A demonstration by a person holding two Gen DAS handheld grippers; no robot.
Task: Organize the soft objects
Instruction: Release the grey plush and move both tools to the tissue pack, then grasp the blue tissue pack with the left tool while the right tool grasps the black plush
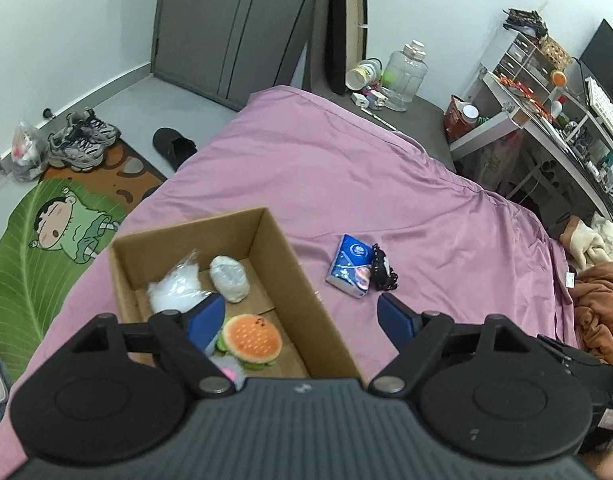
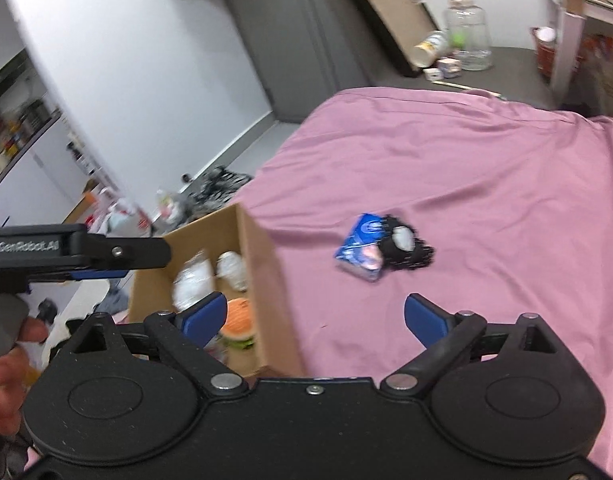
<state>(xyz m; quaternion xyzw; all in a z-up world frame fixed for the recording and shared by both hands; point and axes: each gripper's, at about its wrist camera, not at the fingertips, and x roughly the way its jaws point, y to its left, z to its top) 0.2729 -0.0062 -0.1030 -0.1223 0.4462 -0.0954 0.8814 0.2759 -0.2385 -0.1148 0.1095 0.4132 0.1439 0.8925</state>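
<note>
Both grippers, left [image 1: 300, 316] and right [image 2: 314, 316], hung wide open and empty. Tissue pack [image 2: 362, 252] lay mid-bedsheet [image 2: 486, 184] beside the cardboard box [image 2: 258, 264]; best squeezed gently across its short sides.

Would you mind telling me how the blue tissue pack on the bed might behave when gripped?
The tissue pack looks like a soft, plastic-wrapped block, so it would probably squash slightly and feel light. Its glossy wrap may be slippery. The black fabric item touches its edge and might drag along.
</note>
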